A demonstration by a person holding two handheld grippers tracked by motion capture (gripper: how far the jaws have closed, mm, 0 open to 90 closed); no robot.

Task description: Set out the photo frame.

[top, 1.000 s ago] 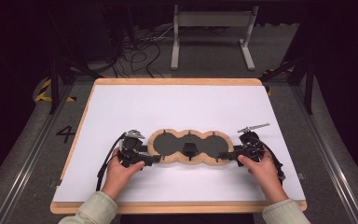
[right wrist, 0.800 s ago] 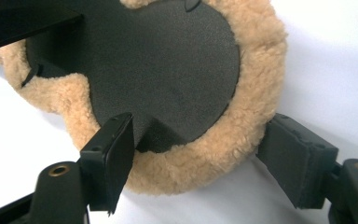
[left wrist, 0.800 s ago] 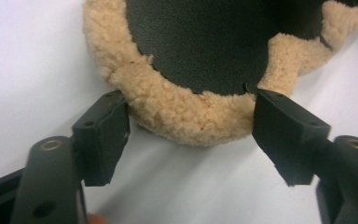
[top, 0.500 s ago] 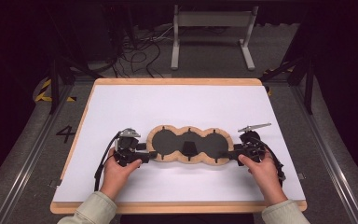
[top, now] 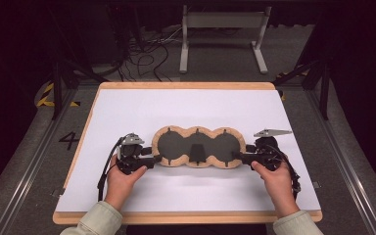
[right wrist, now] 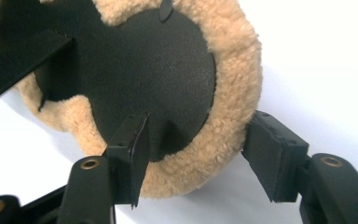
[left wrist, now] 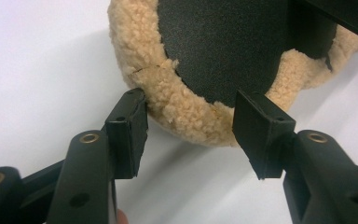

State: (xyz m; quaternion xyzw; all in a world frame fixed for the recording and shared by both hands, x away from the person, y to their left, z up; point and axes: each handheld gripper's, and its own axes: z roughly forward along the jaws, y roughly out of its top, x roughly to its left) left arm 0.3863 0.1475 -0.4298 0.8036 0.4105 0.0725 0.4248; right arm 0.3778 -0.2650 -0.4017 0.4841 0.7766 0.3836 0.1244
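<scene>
A three-lobed black pad with a tan fleece rim (top: 176, 146) lies flat on the white table top (top: 191, 105). A black strap (top: 196, 152) crosses its middle lobe. My left gripper (top: 155, 159) is at the pad's left end, open. In the left gripper view the left gripper (left wrist: 189, 123) has one jaw outside the fleece rim (left wrist: 182, 105) and the other over the black face. My right gripper (top: 235, 156) is at the pad's right end, also open. In the right gripper view the right gripper (right wrist: 200, 140) straddles the fleece rim (right wrist: 235, 84) with gaps on both sides.
The white top sits on a wooden board (top: 186, 85) whose edges show all round. Beyond it stand a metal frame (top: 223, 19) and loose cables (top: 147, 54) on a dark floor. A painted 4 (top: 69, 140) marks the floor at the left.
The left hand has drawn its gripper slightly to the left along the pad's end. The pad and the right gripper stay where they were.
</scene>
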